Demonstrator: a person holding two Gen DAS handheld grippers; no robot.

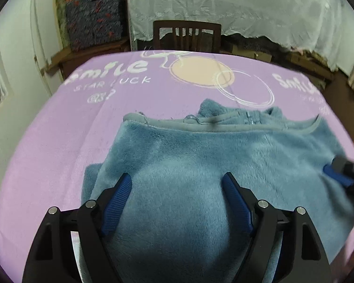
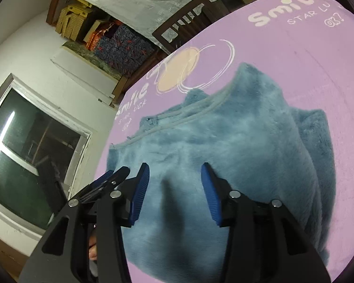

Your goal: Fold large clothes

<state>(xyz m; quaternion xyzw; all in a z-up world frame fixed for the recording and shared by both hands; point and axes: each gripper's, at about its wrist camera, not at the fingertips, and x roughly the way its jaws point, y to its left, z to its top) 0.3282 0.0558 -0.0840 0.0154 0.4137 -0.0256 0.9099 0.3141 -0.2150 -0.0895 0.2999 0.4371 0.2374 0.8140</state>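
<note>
A blue fleece garment [image 1: 200, 165] lies folded on a purple printed blanket [image 1: 59, 141] that covers the table, its grey-trimmed edge on the far side. My left gripper [image 1: 177, 176] hovers over the garment's near part, jaws wide apart with only the flat fleece under them. In the right wrist view the same garment [image 2: 236, 141] fills the middle. My right gripper [image 2: 175, 167] stands over its near edge, jaws apart with nothing pinched. One blue pad [image 1: 335, 176] of the right gripper shows at the left view's right edge. The left gripper's fingers [image 2: 106, 179] show beside the right one.
A dark wooden chair [image 1: 186, 35] stands at the table's far side. Behind it hangs a white lace cloth [image 1: 236, 7]. Stacked textiles and boxes [image 1: 92, 18] fill a shelf at the back left. A white wall and a dark window [image 2: 30, 146] lie to the left.
</note>
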